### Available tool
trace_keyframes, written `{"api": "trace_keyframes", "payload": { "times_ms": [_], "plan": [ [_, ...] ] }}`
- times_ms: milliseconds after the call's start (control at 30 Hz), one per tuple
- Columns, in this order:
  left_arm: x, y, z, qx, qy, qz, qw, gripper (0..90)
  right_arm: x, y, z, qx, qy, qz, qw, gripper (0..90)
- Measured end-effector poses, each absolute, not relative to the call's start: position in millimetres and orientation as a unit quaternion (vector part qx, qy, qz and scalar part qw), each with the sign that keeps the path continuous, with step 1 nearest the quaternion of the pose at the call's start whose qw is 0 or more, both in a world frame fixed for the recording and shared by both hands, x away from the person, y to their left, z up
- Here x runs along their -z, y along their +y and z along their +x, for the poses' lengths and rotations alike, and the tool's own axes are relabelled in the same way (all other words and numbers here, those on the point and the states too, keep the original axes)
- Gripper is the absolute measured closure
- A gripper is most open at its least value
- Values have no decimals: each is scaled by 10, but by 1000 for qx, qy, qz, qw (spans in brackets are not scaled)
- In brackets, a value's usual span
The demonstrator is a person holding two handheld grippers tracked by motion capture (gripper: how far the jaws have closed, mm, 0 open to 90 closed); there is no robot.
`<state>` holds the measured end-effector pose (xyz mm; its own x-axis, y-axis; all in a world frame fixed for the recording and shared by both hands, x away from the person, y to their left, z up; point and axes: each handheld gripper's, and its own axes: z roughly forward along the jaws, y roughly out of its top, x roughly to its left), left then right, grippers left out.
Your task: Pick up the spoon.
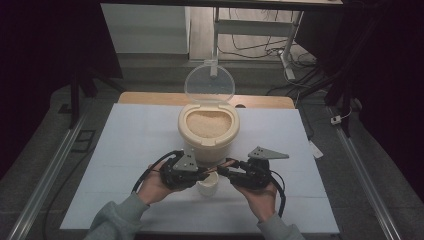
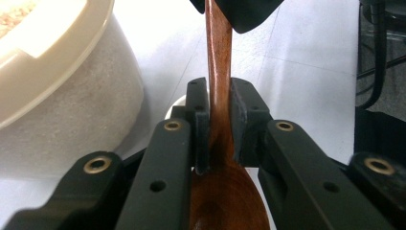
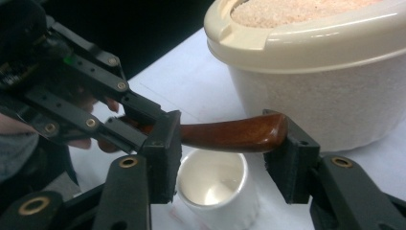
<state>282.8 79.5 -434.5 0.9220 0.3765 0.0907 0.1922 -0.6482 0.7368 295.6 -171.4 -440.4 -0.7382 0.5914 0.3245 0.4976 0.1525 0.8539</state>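
- Your left tongs (image 2: 220, 124) are clamped tight on the wooden spoon (image 2: 219, 72) at its neck.
- Your right tongs (image 3: 222, 158) stand part open around the handle's end; the far jaw touches it.
- The spoon hangs over the white cup (image 3: 218, 184), beside the rice container (image 1: 208, 131) on the surface (image 1: 125, 140).

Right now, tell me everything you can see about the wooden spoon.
The wooden spoon is dark reddish-brown with a glossy finish. It lies roughly level above a small white cup, beside the cream rice container. The left gripper is shut on its neck, just above the bowl, which looks empty. The handle's rounded end sits between the right gripper fingers, touching one of them; a gap remains at the other.
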Motion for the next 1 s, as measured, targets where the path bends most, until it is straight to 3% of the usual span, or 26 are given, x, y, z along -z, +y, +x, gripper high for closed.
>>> {"api": "trace_keyframes", "payload": {
  "times_ms": [567, 867, 933, 967, 1000],
  "plan": [
    [4355, 765, 2799, -130, 150, 904, 378, 787, 4311, -1700, 2907, -611, 722, 325, 2, 806],
    [4355, 769, 2800, -119, 154, 899, 393, 776, 4294, -1705, 2893, -624, 719, 307, 0, 829],
    [4342, 805, 2808, -110, 166, 890, 410, 731, 4291, -1722, 2890, -631, 715, 303, 2, 829],
    [4334, 826, 2806, -109, 173, 886, 416, 670, 4285, -1732, 2888, -633, 713, 302, 7, 829],
    [4329, 848, 2797, -110, 181, 881, 424, 536, 4272, -1765, 2888, -643, 706, 297, 7, 830]
  ]
}}
